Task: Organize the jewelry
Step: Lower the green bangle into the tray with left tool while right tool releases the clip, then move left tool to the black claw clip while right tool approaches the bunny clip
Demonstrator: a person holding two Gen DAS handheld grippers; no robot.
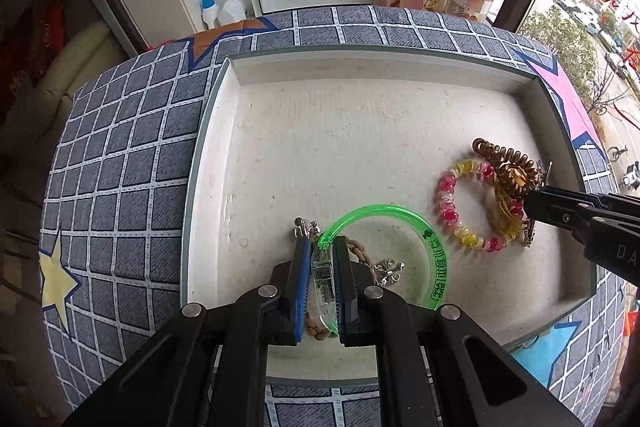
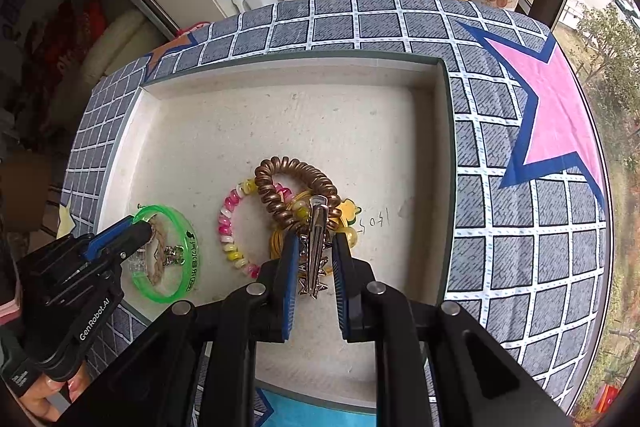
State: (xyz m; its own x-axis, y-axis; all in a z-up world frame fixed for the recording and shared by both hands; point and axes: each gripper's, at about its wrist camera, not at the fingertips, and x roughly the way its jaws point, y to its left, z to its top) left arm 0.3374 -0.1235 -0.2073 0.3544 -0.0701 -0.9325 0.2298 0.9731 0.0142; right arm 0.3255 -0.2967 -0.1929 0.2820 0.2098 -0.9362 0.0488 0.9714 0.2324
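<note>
Green bangle (image 1: 384,223) near tray's (image 1: 360,67) front edge, pinched by left gripper (image 1: 322,247); silver hair clip (image 2: 316,247) between right gripper's (image 2: 316,251) fingers, seemingly gripped.

"GenRobot.AI" runs along the left gripper (image 2: 138,233) body (white lettering); handwritten "5041" marks the tray (image 2: 374,221).

Both tools are matte black plastic with blue ribbed pads lining the fingers (image 1: 301,279) and round silver screws at the joints. The left gripper (image 2: 138,233) bears white "GenRobot.AI" lettering; a bare fingertip with a glossy nail grips its handle.
</note>
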